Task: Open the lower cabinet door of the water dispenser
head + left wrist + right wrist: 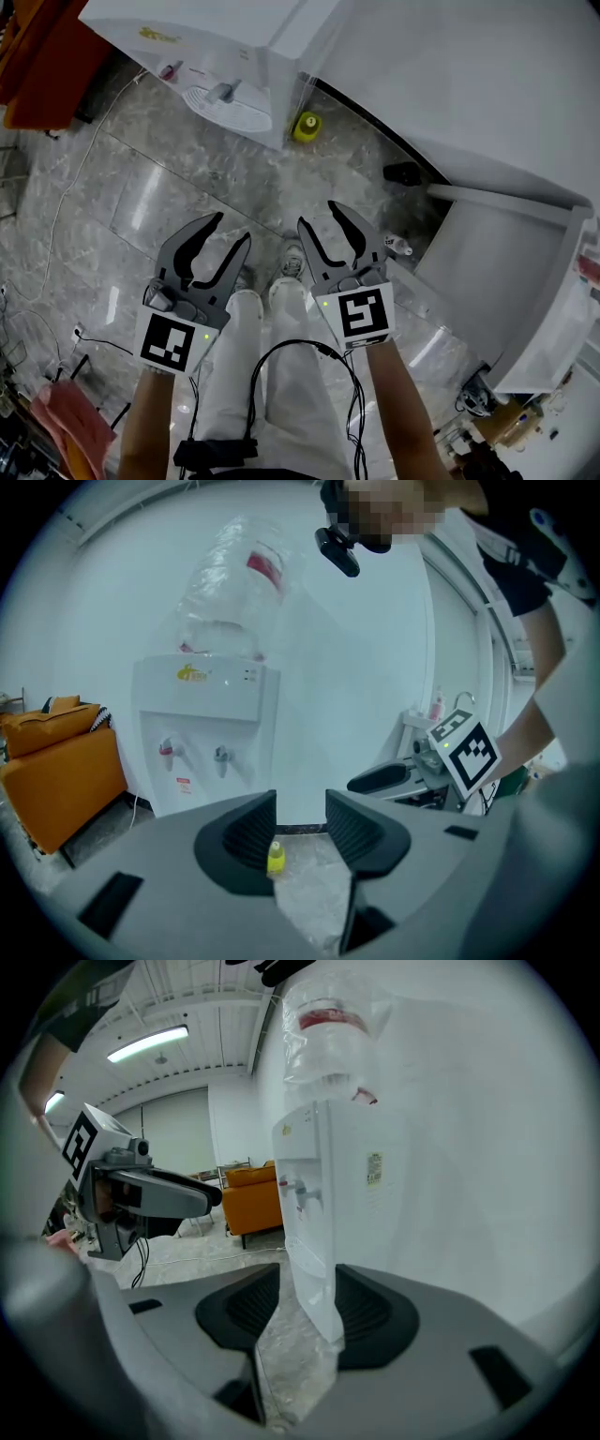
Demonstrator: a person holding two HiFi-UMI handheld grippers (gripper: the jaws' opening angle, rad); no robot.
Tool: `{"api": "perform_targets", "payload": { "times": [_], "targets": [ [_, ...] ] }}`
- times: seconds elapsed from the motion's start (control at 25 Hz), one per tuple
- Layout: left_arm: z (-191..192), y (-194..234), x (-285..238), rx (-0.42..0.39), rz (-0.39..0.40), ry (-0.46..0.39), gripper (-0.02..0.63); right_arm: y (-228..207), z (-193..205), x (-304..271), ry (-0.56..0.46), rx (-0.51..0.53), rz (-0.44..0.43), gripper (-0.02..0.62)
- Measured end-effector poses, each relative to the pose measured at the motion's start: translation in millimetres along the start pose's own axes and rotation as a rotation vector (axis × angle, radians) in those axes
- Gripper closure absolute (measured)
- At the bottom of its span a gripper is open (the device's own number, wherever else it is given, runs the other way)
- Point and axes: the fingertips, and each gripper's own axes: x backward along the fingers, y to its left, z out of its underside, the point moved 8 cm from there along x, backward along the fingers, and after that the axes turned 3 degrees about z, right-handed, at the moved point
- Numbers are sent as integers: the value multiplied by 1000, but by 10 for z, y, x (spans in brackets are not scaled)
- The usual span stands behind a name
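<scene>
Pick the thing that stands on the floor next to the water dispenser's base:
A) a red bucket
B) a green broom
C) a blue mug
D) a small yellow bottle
D: a small yellow bottle stands on the marble floor just beside the base of the water dispenser, close to the wall.

We are looking steeply down from the head at the floor [187, 178], with the water dispenser [216, 47] well ahead at the top. From the left gripper [234, 226] we are facing the dispenser's front from low down. From the right gripper [317, 213] we are looking obliquely at its corner and side. Both stand well apart from it. All three views are sharing the dispenser, and each gripper view is catching the other gripper.
</scene>
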Motion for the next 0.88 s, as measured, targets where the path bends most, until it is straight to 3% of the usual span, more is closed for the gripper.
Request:
{"api": "perform_targets", "payload": {
  "times": [0.44,0.88],
  "targets": [
    [514,222,-356,-28,-9,34,434,-166,605,-551,16,-44,22,419],
    [955,463,-646,-25,-20,70,408,-274,1044,-1209,40,-4,18,416]
  ]
}}
